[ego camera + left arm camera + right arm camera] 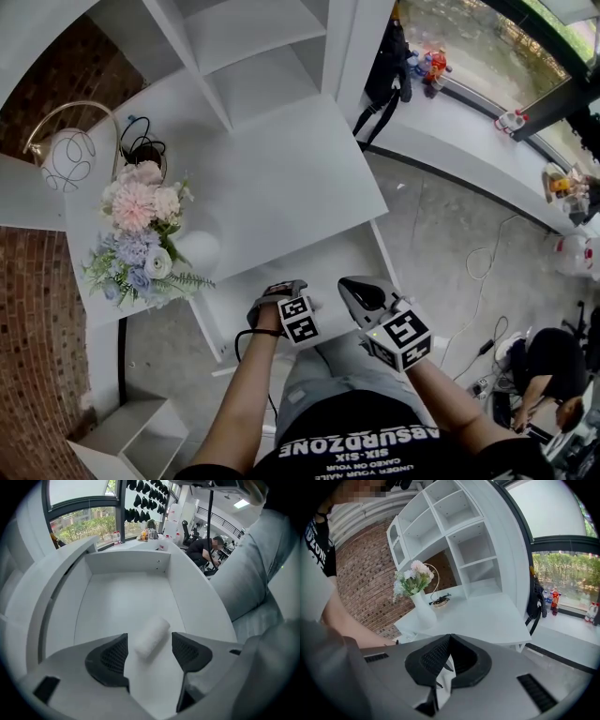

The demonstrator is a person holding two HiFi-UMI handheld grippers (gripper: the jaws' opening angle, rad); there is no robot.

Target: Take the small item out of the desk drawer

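Small white cylinder [151, 637], the item in question, lies on the floor of the open drawer [126, 563], near its front and turned at a slant. It sits in the gap between the jaws of the left gripper [149, 642], which stand wide apart, one dark ribbed pad on each side; neither pad appears to touch it. The rest of the drawer floor is bare white.

In the head view the left gripper reaches into the drawer from the person's side, with the right gripper [449, 641] just beside it, over the drawer's right edge and the person's grey trousers [323, 375]. The right gripper's jaws are pressed together, tips meeting, with nothing between them.

Beyond the drawer spreads the white desk [281, 178]. At its left end stands a white vase of pink, blue and white flowers [141, 234], and farther back a lamp with a wire globe [66, 155] beside a coiled black cable [142, 148]. White open shelving [253, 47] rises at the desk's far edge. To the right, a black bag [389, 66] hangs by a windowsill with bottles [427, 66].
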